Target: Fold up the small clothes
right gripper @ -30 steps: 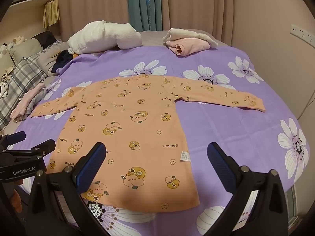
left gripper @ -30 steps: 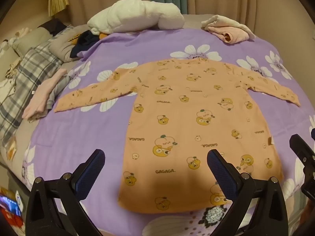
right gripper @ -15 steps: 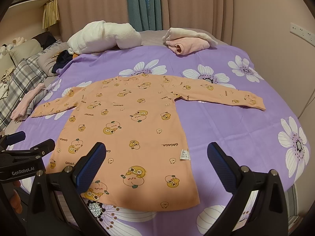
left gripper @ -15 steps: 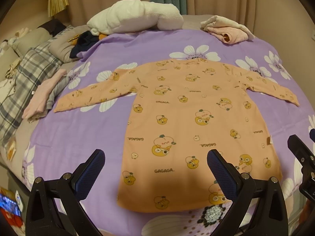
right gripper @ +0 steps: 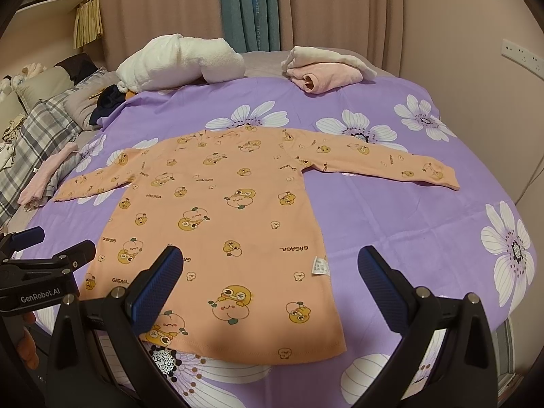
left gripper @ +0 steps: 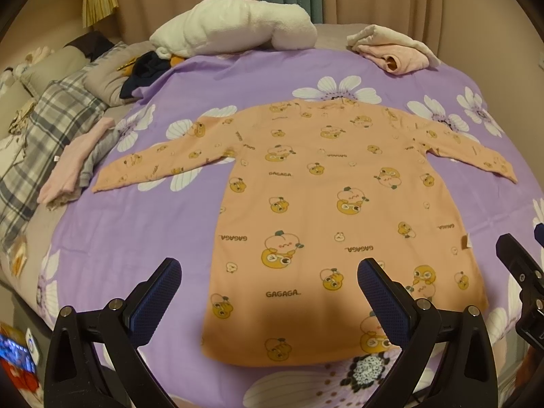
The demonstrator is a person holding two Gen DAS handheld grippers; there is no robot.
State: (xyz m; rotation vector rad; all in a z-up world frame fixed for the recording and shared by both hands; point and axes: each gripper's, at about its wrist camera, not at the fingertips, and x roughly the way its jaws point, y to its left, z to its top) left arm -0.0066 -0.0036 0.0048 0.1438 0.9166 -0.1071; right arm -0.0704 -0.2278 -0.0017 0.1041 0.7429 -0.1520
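Orange long-sleeved shirt (left gripper: 340, 210) lies flat on the purple floral bedsheet (right gripper: 391, 224) ahead of your left claw (left gripper: 268, 292) and right claw (right gripper: 272, 278), sleeves spread; both claws gape wide, holding nothing.

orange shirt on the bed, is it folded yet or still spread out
Spread out, unfolded. The orange shirt lies flat on the purple sheet with both sleeves stretched sideways and the hem straight; no part is doubled over.
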